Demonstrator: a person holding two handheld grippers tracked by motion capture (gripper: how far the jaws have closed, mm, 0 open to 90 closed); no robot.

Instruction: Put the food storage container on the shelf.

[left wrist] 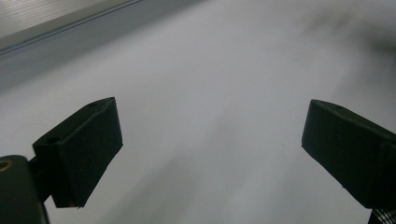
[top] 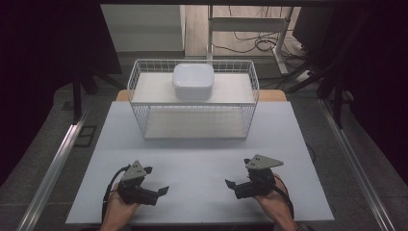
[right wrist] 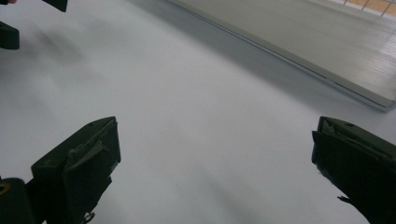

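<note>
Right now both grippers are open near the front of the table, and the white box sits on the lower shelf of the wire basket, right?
Not quite. The white box sits on the upper shelf of the wire basket, as the high view shows. The left gripper and right gripper are open near the table's front.

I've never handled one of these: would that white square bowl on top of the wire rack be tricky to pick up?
The white square bowl looks glossy, so the jaws may slip on it. It seems rigid, perhaps ceramic or hard plastic, so likely breakable if dropped. Its low, wide shape should resist tipping, and its rounded corners won't let it roll off the wire rack.
</note>
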